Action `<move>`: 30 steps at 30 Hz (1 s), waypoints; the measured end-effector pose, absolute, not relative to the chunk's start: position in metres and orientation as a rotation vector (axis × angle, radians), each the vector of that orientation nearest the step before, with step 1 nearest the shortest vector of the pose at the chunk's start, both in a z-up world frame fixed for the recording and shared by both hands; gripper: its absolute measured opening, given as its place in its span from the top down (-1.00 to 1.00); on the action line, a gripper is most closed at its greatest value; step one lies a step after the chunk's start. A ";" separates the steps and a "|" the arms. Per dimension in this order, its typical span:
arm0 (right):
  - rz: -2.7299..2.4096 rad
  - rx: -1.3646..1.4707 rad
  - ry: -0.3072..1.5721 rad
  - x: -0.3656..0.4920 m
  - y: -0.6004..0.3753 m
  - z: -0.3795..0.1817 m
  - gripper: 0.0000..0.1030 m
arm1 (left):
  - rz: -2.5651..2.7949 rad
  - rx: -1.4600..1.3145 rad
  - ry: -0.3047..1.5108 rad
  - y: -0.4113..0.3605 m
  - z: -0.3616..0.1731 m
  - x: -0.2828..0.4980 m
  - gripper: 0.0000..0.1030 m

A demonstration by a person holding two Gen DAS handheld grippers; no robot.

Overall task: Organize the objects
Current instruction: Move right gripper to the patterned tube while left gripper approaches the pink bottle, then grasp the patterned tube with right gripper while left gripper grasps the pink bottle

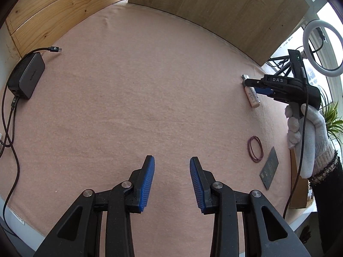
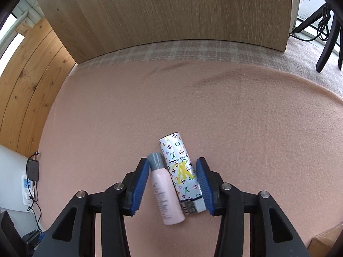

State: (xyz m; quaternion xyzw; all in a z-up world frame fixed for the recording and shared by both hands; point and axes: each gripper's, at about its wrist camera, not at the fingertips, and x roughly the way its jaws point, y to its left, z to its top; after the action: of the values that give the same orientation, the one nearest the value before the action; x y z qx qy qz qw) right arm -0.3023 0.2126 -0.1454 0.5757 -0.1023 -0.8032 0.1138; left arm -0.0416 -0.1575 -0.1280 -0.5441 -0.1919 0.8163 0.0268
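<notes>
A small pink bottle (image 2: 165, 194) with a grey cap and a silver patterned lighter (image 2: 181, 169) lie side by side on the pink cloth (image 2: 257, 128). My right gripper (image 2: 172, 167) straddles both: its left pad touches the bottle's cap and its right pad rests against the lighter's edge. The left wrist view shows the right gripper (image 1: 248, 83) at the far right, held by a white-gloved hand (image 1: 304, 132), tips down over the bottle (image 1: 254, 98). My left gripper (image 1: 171, 162) hovers open over bare cloth, nothing between its blue pads.
A purple elastic band (image 1: 255, 148) and a dark card (image 1: 269, 171) lie at the right. A black charger (image 1: 25, 77) with cables sits at the left edge. Wooden panels (image 1: 214, 4) wall off the back. A ring light (image 1: 323, 47) stands beyond the table.
</notes>
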 end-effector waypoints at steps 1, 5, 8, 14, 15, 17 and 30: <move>-2.347 1.686 -0.284 -0.298 0.209 -0.145 0.28 | 2.519 -1.681 -0.591 -0.156 -0.128 -0.043 0.29; -2.299 1.665 -0.275 -0.277 0.191 -0.146 0.29 | 2.515 -1.677 -0.579 -0.152 -0.128 -0.048 0.29; -2.270 1.653 -0.250 -0.255 0.173 -0.146 0.30 | 2.509 -1.675 -0.567 -0.149 -0.128 -0.050 0.29; -2.227 1.643 -0.277 -0.203 0.145 -0.149 0.30 | 2.493 -1.671 -0.535 -0.139 -0.126 -0.052 0.29; -2.214 1.643 -0.301 -0.196 0.142 -0.150 0.30 | 2.489 -1.670 -0.529 -0.137 -0.126 -0.052 0.29; -2.200 1.643 -0.324 -0.183 0.140 -0.151 0.29 | 2.478 -1.670 -0.512 -0.136 -0.125 -0.050 0.29; -2.118 1.643 -0.599 -0.146 0.183 -0.148 0.30 | 2.351 -1.635 -0.426 -0.071 -0.121 -0.054 0.15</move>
State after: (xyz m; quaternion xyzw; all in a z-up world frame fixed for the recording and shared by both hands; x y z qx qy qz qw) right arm -0.1464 0.1833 -0.1475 0.5865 -0.2138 -0.7562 0.1960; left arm -0.0536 -0.0707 -0.1213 -0.5604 -0.1461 0.8059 0.1230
